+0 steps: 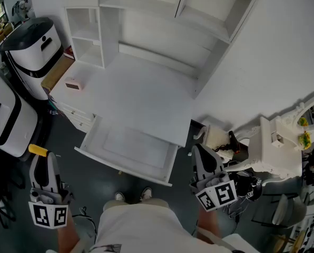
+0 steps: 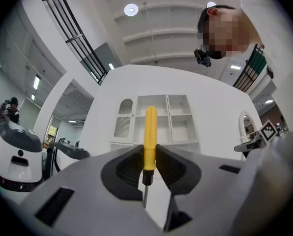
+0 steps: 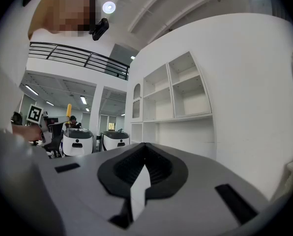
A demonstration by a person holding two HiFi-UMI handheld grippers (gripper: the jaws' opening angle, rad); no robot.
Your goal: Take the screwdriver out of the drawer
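Note:
My left gripper (image 1: 42, 161) hangs at the lower left of the head view, left of the drawer and clear of the desk. It is shut on the yellow screwdriver (image 2: 149, 134), whose handle (image 1: 38, 150) sticks out past the fingertips. In the left gripper view the handle stands upright between the black pads (image 2: 125, 170), with the metal shaft pointing back toward the camera. The white drawer (image 1: 120, 167) is pulled out from under the desk top (image 1: 141, 94) and looks empty. My right gripper (image 1: 200, 152) is to the right of the drawer, shut with nothing in it (image 3: 144, 170).
Two white-and-black machines (image 1: 30, 49) (image 1: 4, 115) stand left of the desk. A small box (image 1: 72, 84) lies on the desk's left end, below a white shelf unit (image 1: 88, 36). An ornate white vanity (image 1: 275, 146) and cables (image 1: 241, 188) crowd the right side.

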